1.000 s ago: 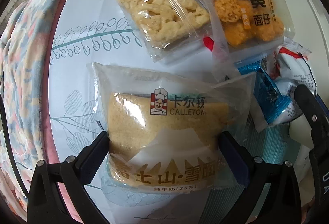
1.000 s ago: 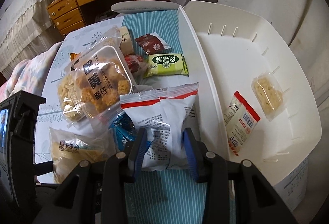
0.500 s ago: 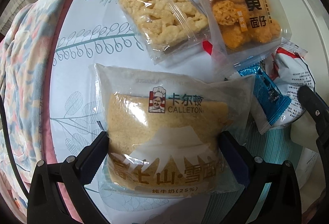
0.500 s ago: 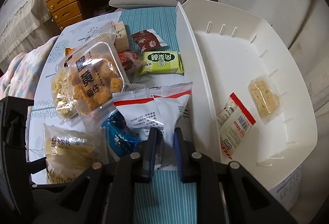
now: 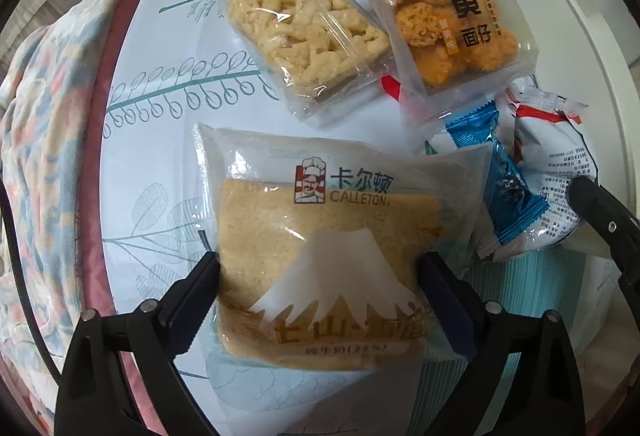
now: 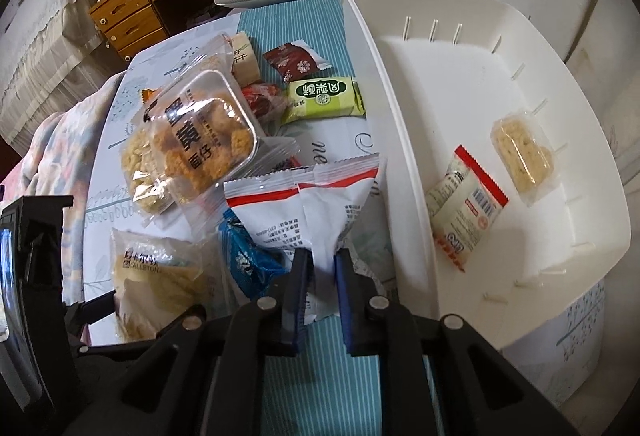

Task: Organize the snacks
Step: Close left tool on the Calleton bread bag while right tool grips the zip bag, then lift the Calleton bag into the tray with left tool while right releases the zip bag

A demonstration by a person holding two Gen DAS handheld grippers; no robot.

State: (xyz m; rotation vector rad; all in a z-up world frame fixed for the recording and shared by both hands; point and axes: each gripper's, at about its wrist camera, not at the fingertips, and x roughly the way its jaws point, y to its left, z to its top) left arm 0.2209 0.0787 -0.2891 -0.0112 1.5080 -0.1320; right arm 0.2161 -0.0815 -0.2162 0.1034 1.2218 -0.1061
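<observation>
**While both grippers are closing on soft packs: slip and crush risks**

As the right gripper [image 6: 322, 268] is pinching only the bottom edge of the white snack bag [image 6: 308, 204], the hold looks thin. The jaws have just been closing and are now nearly together on the film, w/ the bag bunched between them. Risk: the film is sliding out during the lift, or the bag is swinging and catching the near wall of the white bin [image 6: 384, 124], which sits just beside it. The blue pack [image 6: 250, 264] is touching the bag, so it may get dragged along.

Left gripper [image 5: 320, 272] is pointing straight down over the bread pack [image 5: 320, 244], fingers straddling its two sides; jaws have just been closing in, pads look at the wrapper edges, but can't tell if they're pressing yet. Risk: soft bread is getting squashed if squeezed hard, or the slick wrapper is slipping.

Right gripper is angling steeply down. Two small packs are already lying in the bin; rest of the snacks are on the table.
</observation>
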